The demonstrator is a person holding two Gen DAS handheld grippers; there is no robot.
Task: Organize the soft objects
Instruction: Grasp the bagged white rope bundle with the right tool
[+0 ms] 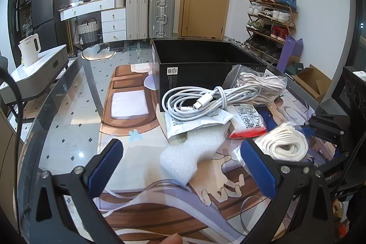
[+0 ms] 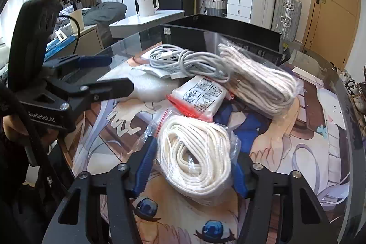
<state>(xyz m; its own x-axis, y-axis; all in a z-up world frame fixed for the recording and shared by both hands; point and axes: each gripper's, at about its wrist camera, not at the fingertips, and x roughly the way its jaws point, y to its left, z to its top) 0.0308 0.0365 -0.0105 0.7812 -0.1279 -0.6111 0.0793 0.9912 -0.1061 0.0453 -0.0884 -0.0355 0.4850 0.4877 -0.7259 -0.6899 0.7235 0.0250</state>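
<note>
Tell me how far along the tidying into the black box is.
Nothing looks packed yet: the visible part of the black box is empty. The right gripper brackets the bagged white rope; the left gripper stands open by the foam sheet. The charging cable and striped rope bag remain.

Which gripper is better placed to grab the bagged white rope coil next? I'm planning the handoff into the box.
Right. The right gripper is open with the bagged white rope coil already between its fingers. The left gripper is open around the foam piece, with the coil off to its side.
</note>
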